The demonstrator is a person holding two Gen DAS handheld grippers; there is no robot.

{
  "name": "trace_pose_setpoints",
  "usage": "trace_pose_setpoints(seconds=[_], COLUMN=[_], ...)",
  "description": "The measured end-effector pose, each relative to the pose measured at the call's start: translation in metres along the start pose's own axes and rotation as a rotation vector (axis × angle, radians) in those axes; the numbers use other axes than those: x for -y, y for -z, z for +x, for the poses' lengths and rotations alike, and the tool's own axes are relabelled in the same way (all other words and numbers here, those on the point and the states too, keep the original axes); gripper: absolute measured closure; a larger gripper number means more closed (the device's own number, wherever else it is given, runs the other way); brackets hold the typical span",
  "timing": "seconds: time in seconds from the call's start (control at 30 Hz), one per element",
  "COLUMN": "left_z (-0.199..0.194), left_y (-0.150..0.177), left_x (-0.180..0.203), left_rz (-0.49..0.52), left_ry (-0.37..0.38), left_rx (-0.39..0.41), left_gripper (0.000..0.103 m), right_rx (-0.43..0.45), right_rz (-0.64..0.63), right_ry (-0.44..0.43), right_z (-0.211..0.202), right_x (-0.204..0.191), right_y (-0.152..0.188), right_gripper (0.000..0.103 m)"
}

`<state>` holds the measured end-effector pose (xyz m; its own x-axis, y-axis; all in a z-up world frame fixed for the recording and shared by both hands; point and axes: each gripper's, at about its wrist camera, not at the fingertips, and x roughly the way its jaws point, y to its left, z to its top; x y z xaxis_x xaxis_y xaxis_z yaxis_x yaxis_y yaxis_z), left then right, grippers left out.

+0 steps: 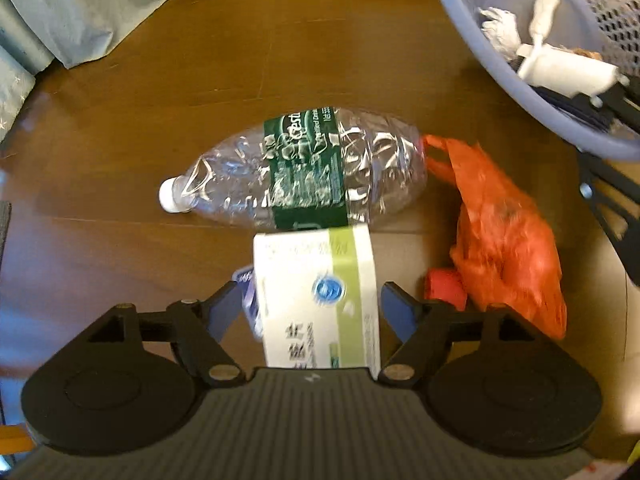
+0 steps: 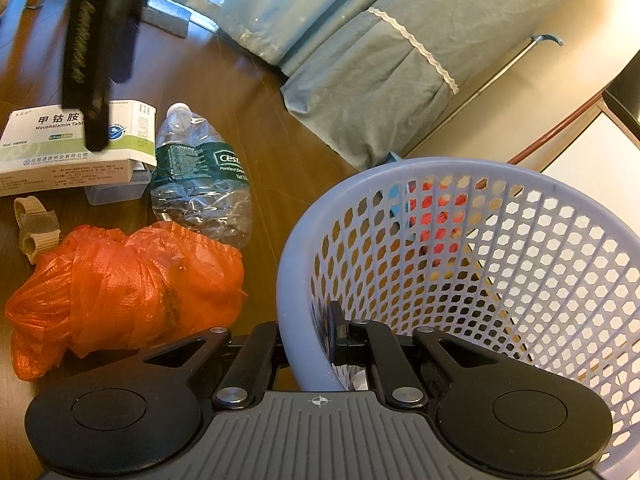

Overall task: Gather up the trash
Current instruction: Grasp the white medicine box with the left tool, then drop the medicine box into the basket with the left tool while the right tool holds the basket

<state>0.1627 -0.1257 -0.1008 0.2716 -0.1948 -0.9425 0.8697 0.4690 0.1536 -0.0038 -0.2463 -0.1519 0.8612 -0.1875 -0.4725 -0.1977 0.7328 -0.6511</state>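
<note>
My left gripper (image 1: pixel 312 308) is open and straddles a white and green medicine box (image 1: pixel 316 300), one finger close on each side. The box (image 2: pixel 60 148) rests partly on a small clear plastic container (image 2: pixel 116 192). Beyond it a crushed clear bottle (image 1: pixel 300 168) with a green label lies on its side on the wood floor. An orange plastic bag (image 1: pixel 504 232) sits to the right of the bottle. My right gripper (image 2: pixel 310 336) is shut on the rim of a lavender mesh basket (image 2: pixel 440 168), one finger inside and one outside. White tissue (image 1: pixel 500 32) lies in the basket (image 1: pixel 448 8).
Blue-grey bedding (image 2: pixel 360 60) hangs to the floor behind the trash. A small red piece (image 1: pixel 444 288) lies by the orange bag (image 2: pixel 120 292). A beige strap (image 2: pixel 36 224) is on the floor near the box. A cream cabinet front (image 2: pixel 580 152) stands behind the basket.
</note>
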Motion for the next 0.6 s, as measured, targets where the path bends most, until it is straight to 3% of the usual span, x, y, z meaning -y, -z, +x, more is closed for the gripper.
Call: trace_pose_setpoints(seconds=[0.17,0.3,0.6], left_z=[0.023,0.026,-0.039], left_y=[-0.011,-0.009,0.003], left_x=[0.011,0.012,-0.011], left_rz=[0.017,0.052,0.02], left_ry=[-0.004,-0.014,-0.022], left_rx=[-0.07,-0.101,0.021], left_gripper=[0.029,0.034,0.037], right_rx=[0.0,-0.004,-0.008], right_rz=[-0.001,0.006,0.02], right_ry=[0.0,0.003,0.006], right_z=[0.0,0.001,0.002], right_x=[0.0,0.001,0.004], right_y=[0.0,0.001,-0.001], right_gripper=[0.1,0.1,0.1])
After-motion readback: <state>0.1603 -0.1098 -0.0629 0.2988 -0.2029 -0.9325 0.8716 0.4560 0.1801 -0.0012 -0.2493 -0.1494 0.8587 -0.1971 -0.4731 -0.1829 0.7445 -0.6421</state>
